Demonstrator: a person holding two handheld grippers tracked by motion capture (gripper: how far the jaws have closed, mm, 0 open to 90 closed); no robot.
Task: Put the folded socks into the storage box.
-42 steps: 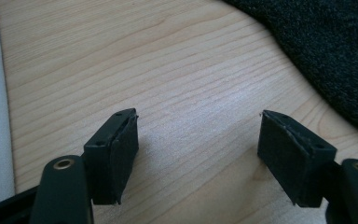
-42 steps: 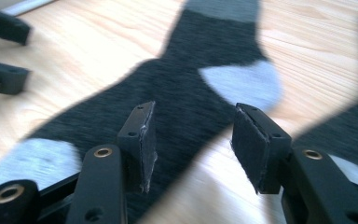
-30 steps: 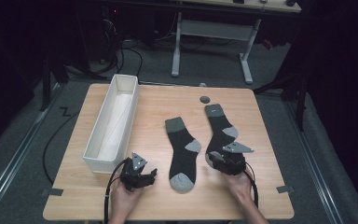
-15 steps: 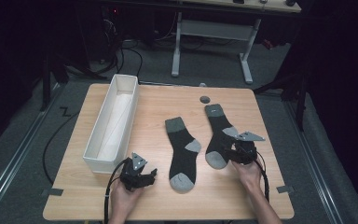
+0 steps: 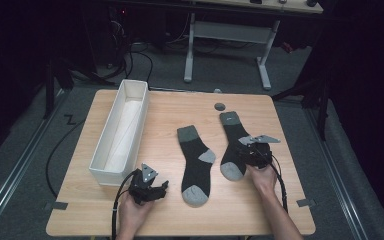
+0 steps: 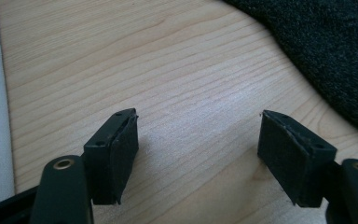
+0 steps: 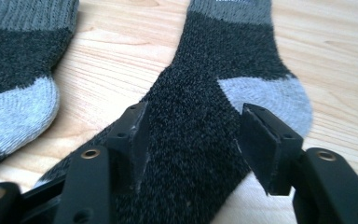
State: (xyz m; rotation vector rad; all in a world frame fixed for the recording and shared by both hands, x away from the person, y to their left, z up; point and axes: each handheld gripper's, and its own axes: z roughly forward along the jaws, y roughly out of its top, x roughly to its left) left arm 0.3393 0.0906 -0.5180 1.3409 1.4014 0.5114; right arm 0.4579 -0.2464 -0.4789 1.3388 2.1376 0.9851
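A dark sock (image 7: 200,140), soft, limp and light, lies flat on the tabletop (image 7: 121,60) between the right gripper's (image 7: 193,140) just-widened jaws; probably best pinched mid-foot. The left gripper (image 6: 198,144) gapes empty.

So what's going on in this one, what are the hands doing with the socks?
A person holds a gripper in each hand at a wooden table. The right gripper is over the foot of the right sock; its fingers have just been opening and straddle the sock without pinching it. The left gripper sits open above bare wood, between the white box and the left sock. Both socks lie flat.
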